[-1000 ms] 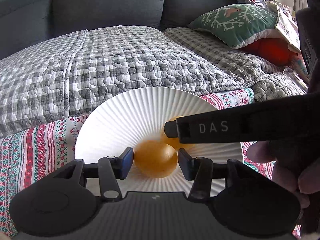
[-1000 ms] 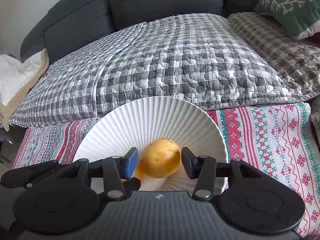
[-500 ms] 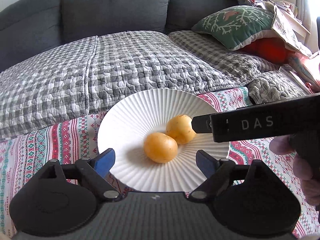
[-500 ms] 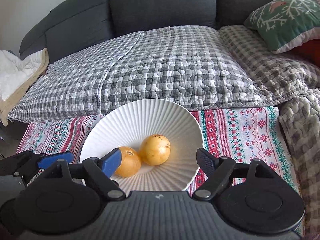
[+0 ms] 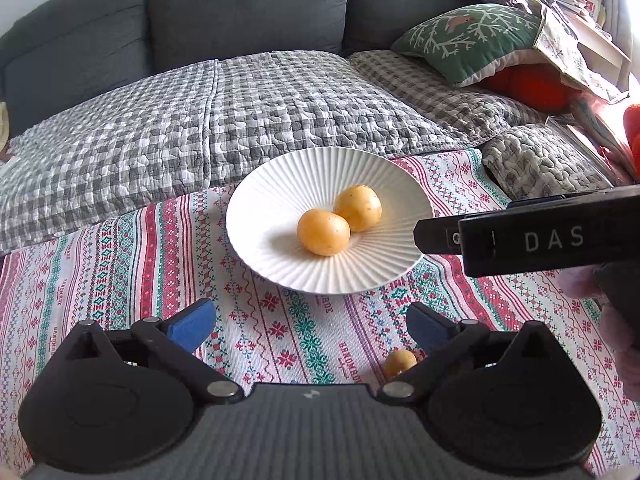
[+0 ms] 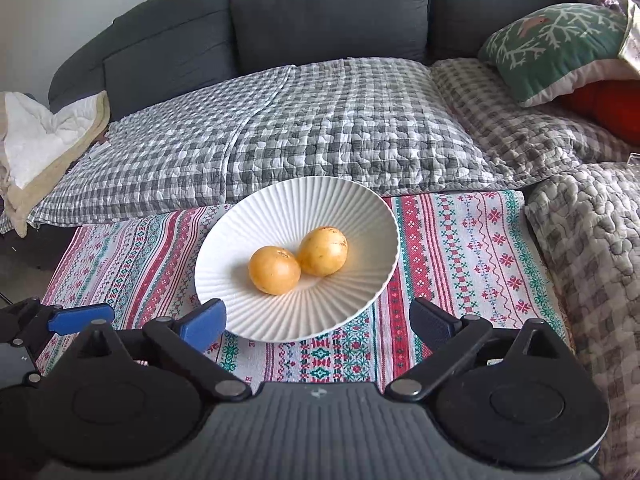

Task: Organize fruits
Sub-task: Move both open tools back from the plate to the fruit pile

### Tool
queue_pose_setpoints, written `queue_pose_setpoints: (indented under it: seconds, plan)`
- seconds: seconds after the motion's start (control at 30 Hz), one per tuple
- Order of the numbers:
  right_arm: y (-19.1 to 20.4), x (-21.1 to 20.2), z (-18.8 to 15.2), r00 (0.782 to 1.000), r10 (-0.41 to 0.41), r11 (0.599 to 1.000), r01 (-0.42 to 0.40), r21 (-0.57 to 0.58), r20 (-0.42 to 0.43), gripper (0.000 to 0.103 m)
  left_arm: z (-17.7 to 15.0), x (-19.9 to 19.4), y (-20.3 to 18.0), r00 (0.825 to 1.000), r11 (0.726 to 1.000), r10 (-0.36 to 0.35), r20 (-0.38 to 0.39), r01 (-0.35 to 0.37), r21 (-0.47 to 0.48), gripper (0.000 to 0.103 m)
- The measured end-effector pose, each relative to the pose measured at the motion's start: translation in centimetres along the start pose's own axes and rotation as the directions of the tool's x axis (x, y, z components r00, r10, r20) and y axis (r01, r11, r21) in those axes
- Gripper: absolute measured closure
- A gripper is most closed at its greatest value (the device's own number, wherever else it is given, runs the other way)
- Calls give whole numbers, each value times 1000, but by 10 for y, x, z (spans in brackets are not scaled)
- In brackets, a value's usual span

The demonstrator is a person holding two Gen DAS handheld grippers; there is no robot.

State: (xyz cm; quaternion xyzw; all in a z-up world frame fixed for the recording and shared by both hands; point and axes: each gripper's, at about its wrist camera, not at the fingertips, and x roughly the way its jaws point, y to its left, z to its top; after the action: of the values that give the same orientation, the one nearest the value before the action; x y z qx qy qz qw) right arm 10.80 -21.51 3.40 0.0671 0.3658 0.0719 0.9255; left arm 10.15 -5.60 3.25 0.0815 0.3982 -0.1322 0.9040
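Left gripper (image 5: 308, 322), right gripper (image 6: 318, 320): fingers apart.

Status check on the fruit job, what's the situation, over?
Left gripper and right gripper open, empty, jaws just opened. Two fruits touching in white plate. Third fruit on cloth. Nothing blocking.

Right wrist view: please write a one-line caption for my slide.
Open right tongs before a white ribbed plate holding two touching yellow fruits on a patterned cloth.

plate (image 6: 256, 216) white ribbed | fruits (image 6: 274, 269) yellow-orange | cloth (image 6: 472, 240) red-green cross-stitch stripes | quilt (image 6: 320, 128) grey-white gingham
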Motion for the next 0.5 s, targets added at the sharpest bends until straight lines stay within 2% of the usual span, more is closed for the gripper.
queue_pose_setpoints:
  seconds: [0.27,0.5]
  plan:
    - [7,-11,-29,999,-30,999,29,-21,-39,2,-28,-17,1,998,999,26,-65,-29,-38,9]
    - [14,-14,-51,997,-20,1000,18,-25,-74,1,-51,-28,3,996,998,41,-84,-45,-48,9]
